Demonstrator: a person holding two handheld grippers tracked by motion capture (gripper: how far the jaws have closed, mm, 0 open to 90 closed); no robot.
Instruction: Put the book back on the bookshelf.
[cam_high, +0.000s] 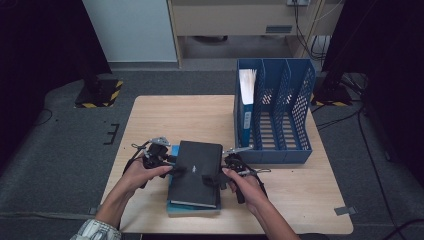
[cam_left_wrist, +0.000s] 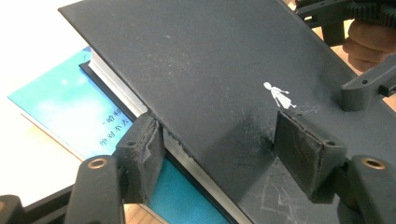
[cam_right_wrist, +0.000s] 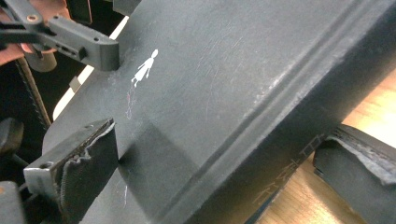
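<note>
Near the front edge of the wooden table, a black book lies on top of a blue book, and I have both grippers working at it. On my left gripper, the jaws straddle the page edge of the black book: in the left gripper view one pad sits below the front cover against the page block, and the other pad rests on top of the cover just beside a small white figure printed there. I read that cover as tilted up from the pages. These jaws stand about half open and whether the pads press on the cover I cannot tell. On my right gripper, the jaws straddle the spine side of the same book: in the right gripper view one pad lies on the cover and the other pad sits beside the spine, apart from it, over bare table. These jaws look wide, and I see no firm squeeze. Behind the books, on the right half of the table, stands a blue file rack; its leftmost slot holds a blue folder with white papers, upright.
</note>
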